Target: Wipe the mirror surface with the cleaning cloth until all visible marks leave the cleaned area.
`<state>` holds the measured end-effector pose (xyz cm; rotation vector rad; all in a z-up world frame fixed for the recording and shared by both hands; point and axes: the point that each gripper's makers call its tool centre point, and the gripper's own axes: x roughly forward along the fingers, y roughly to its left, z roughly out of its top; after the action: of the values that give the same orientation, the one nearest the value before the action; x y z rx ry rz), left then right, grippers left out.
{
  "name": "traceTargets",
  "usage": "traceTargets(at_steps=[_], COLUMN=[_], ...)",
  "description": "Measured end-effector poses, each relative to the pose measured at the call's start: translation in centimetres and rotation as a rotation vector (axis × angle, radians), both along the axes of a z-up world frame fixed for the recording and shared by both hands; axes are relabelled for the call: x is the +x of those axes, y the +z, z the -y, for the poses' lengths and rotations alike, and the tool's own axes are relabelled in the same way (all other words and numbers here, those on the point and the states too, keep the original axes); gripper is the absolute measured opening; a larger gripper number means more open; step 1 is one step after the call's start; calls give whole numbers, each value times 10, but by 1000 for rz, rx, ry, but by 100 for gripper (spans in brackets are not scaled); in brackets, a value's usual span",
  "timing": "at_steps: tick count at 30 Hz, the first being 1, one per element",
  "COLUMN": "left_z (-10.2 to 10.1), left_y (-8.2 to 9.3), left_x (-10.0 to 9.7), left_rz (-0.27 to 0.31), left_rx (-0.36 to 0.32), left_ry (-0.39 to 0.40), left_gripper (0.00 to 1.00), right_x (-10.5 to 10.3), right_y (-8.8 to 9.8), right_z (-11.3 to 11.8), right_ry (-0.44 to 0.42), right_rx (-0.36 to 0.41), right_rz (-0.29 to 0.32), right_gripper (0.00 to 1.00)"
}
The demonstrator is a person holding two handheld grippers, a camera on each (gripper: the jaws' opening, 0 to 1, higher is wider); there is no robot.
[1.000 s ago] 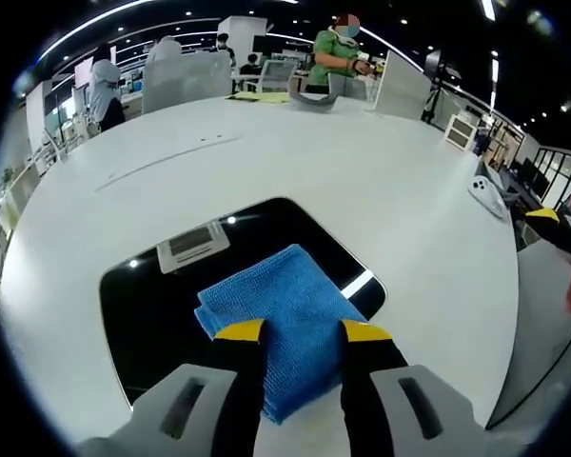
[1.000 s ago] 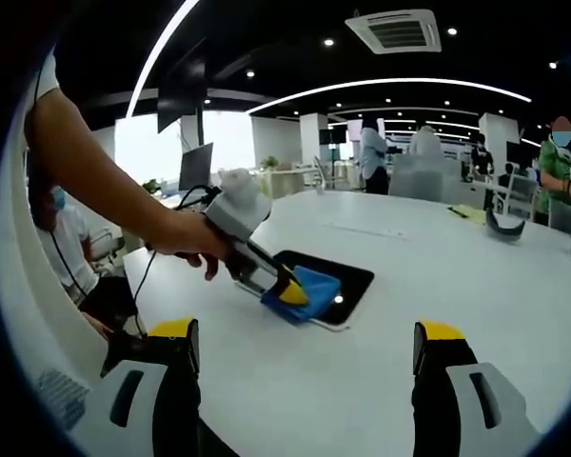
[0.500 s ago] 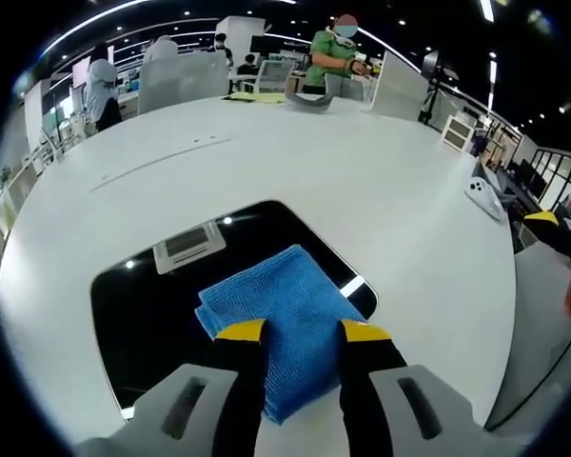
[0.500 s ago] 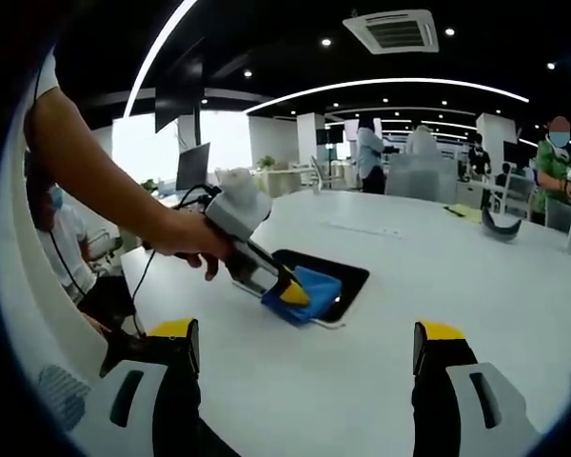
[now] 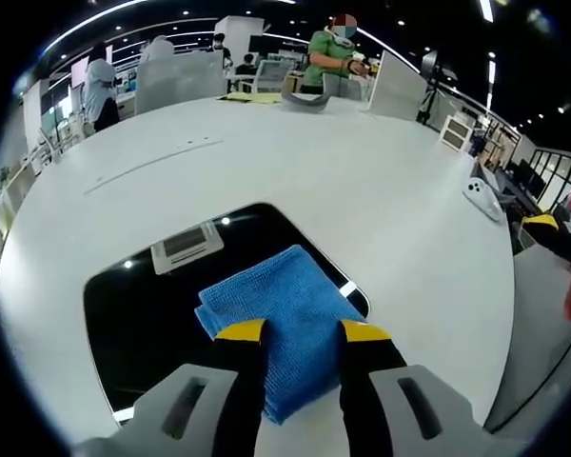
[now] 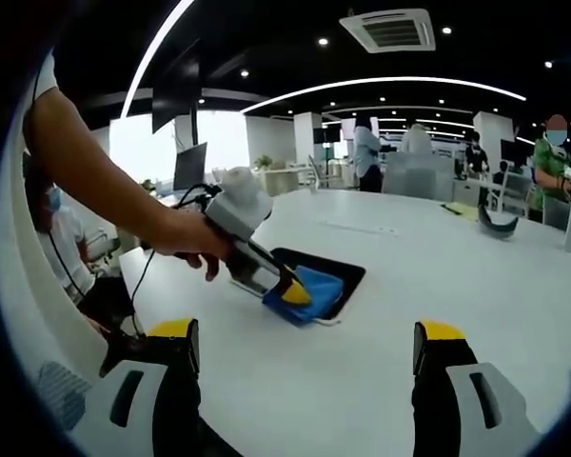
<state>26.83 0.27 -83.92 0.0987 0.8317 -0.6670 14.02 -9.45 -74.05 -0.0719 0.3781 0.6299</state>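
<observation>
left tool (image 5: 300,335): jaws drawn close together, pressing on the near part of the cloth; whether they pinch it or only bear down on it cannot be told. in the right gripper view the same tool (image 6: 287,290) is held by a hand (image 6: 186,243) and slants down onto the cloth.
right tool (image 6: 305,350): released, jaws wide apart, nothing between them, held above the bench well to the near side of the mirror.
cloth (image 5: 278,314): blue, folded, lying on the right near part of the mirror, its near edge hanging past the mirror rim toward the tool. in the right gripper view the cloth (image 6: 314,290) sits at the mirror's near end.
mirror (image 5: 162,314): dark, flat on the bench, reflecting ceiling lights and a vent; part of its right side is covered by the cloth. in the right gripper view the mirror (image 6: 338,276) lies just beyond the left tool.
bench (image 5: 381,200): white, rounded, broad.
white device (image 5: 482,197): small, at the far right edge of the bench, well apart from the mirror.
people: one in green (image 5: 335,59) stands at the far end of the bench.
</observation>
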Motion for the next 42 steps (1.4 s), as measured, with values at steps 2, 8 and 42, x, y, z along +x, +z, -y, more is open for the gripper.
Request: traceTargets(at_steps=[2, 8, 42], left_z=[1, 6, 19], left_y=[0, 0, -1], left_x=[0, 0, -4], left_rz=[-2, -7, 28], left_rx=[0, -1, 53], left_ry=[-1, -4, -229], left_gripper=[27, 27, 26], right_x=[-1, -1, 6], right_y=[0, -1, 0], right_z=[0, 1, 5], right_ry=[-2, -3, 3], right_rx=[1, 0, -2], right_rz=[-1, 0, -1], right_gripper=[93, 93, 93])
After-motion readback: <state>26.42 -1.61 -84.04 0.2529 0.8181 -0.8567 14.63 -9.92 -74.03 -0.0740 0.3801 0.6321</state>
